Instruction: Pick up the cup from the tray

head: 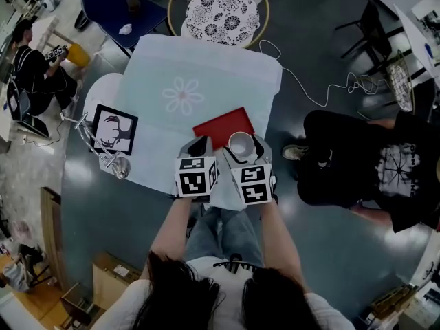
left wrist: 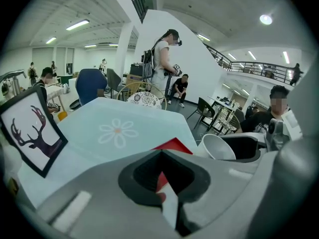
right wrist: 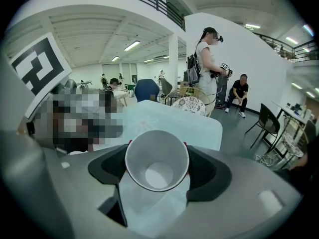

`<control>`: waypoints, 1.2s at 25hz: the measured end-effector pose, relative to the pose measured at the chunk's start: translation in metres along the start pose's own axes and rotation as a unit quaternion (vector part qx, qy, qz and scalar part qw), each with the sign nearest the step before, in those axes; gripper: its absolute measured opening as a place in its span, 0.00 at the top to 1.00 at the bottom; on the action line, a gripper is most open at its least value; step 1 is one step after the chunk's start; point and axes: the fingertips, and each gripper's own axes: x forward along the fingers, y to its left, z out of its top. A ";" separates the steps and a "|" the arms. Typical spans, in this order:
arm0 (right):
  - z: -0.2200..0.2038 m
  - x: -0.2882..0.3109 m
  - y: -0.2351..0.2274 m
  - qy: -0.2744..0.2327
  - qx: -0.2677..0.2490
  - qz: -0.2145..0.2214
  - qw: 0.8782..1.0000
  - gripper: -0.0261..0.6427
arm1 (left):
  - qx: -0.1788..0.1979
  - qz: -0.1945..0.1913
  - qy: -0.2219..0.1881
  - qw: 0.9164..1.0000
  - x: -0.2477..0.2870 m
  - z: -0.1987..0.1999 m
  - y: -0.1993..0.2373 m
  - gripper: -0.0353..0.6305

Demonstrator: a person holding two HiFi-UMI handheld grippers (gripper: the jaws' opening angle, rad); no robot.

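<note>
Cup (right wrist: 157,159) faces me mouth-first, clamped by my right gripper (right wrist: 157,172), at the lower right corner of the red tray (head: 221,126), mid-frame in the head view. My left gripper (left wrist: 160,178) is closed on nothing, just left, over the counter (head: 206,67).

The white, empty cup (right wrist: 157,159) is sitting tilted in the right gripper's (head: 242,148) grip, above the flat red tray's (head: 216,126) near corner.
</note>
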 end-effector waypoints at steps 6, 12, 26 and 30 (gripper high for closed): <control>-0.011 -0.017 0.002 -0.003 -0.002 -0.002 1.000 0.39 | 0.010 -0.008 -0.008 1.000 -0.010 -0.006 -0.017 0.95; -0.032 -0.021 0.007 -0.001 0.011 -0.001 1.000 0.39 | 0.013 -0.011 -0.002 1.000 -0.013 -0.024 -0.024 0.95; -0.083 -0.009 0.009 0.007 0.018 0.002 1.000 0.39 | 0.023 -0.007 0.006 1.000 -0.002 -0.067 -0.030 0.95; -0.082 -0.003 0.011 -0.004 0.010 0.000 1.000 0.38 | 0.022 -0.007 0.003 1.000 0.002 -0.069 -0.030 0.95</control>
